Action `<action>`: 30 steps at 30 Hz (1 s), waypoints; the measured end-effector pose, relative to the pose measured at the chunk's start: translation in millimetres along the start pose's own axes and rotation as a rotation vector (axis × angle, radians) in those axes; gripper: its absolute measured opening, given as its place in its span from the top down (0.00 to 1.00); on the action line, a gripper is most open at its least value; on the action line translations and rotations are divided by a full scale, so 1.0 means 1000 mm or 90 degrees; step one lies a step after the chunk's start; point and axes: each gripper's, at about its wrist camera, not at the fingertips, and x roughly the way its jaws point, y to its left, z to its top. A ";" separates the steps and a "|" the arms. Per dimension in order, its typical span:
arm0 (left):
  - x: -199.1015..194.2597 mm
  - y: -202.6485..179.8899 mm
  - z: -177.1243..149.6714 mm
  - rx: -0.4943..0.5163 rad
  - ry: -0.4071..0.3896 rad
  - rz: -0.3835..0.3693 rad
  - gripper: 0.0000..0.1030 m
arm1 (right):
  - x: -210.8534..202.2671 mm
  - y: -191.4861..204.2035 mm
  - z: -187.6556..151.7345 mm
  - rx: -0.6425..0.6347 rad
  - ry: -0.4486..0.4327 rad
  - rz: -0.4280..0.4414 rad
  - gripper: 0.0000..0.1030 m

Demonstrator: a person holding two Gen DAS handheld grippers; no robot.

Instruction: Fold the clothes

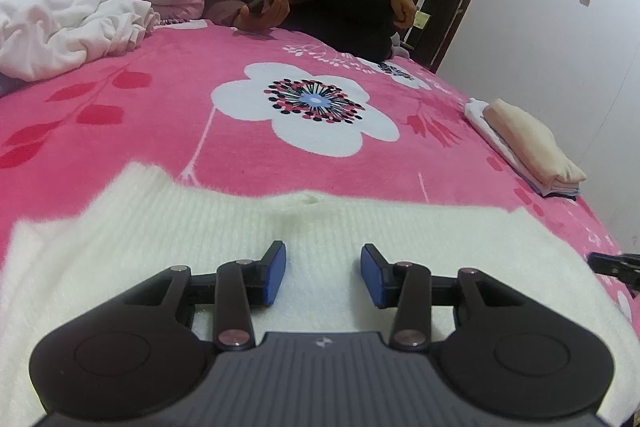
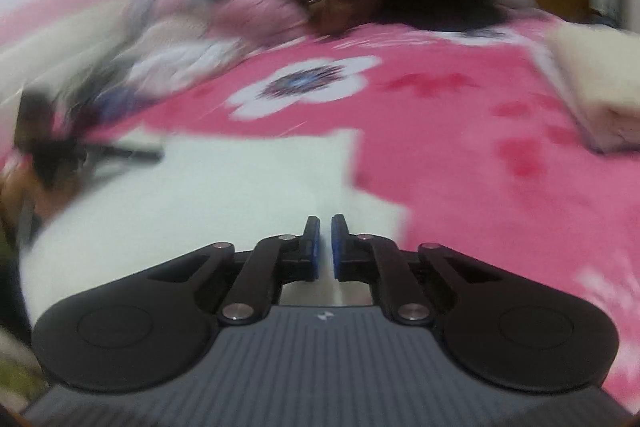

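White knit sweater [image 1: 280, 227] on bed's [image 1: 120, 131] near edge: soft, light, limp; pinch at hem corner. Left gripper [image 1: 323, 275] parted, empty; right gripper [image 2: 325, 247] nearly closed, empty.

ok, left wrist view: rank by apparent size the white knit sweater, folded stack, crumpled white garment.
1. white knit sweater, though it lies nearest the camera.
2. crumpled white garment.
3. folded stack, unsure against the garment; both lie farther off.
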 end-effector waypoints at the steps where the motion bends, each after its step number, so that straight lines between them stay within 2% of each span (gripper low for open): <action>1: -0.002 0.000 0.001 -0.003 -0.001 -0.003 0.55 | -0.012 -0.003 -0.002 0.005 -0.006 -0.015 0.91; 4: -0.016 -0.003 0.004 -0.005 -0.020 -0.005 0.45 | -0.052 -0.004 -0.007 0.028 -0.037 -0.038 0.91; 7: -0.044 -0.016 0.004 0.016 -0.062 -0.001 0.43 | -0.080 0.018 -0.013 0.006 -0.063 -0.064 0.91; 10: -0.070 -0.030 -0.002 0.025 -0.057 -0.028 0.43 | -0.082 0.052 -0.021 -0.019 -0.081 -0.036 0.91; 13: -0.086 -0.040 -0.021 0.043 -0.026 -0.050 0.43 | -0.073 0.079 -0.034 -0.022 -0.088 0.018 0.92; 14: -0.090 -0.042 -0.029 0.050 -0.015 -0.057 0.43 | -0.070 0.082 -0.042 -0.016 -0.083 0.020 0.93; 17: -0.090 -0.040 -0.052 0.075 0.006 -0.039 0.46 | -0.053 0.072 -0.067 0.028 -0.050 -0.010 0.95; 20: -0.100 -0.035 -0.054 0.070 -0.011 -0.035 0.47 | -0.052 0.050 -0.077 0.143 -0.066 0.021 0.96; 23: -0.121 -0.034 -0.054 0.093 -0.038 -0.045 0.42 | -0.078 0.065 -0.063 0.088 -0.097 -0.010 0.94; 25: -0.123 -0.032 -0.061 0.114 -0.025 -0.043 0.42 | -0.095 0.070 -0.062 0.076 -0.113 0.001 0.93; 27: -0.115 -0.028 -0.070 0.124 0.002 -0.026 0.42 | -0.089 0.073 -0.071 0.057 -0.080 -0.010 0.94; 29: -0.109 -0.024 -0.076 0.126 -0.005 -0.020 0.42 | -0.077 0.074 -0.083 0.036 -0.032 -0.033 0.94; 30: -0.110 -0.026 -0.073 0.124 0.000 -0.016 0.42 | -0.070 0.072 -0.092 0.026 -0.029 -0.045 0.95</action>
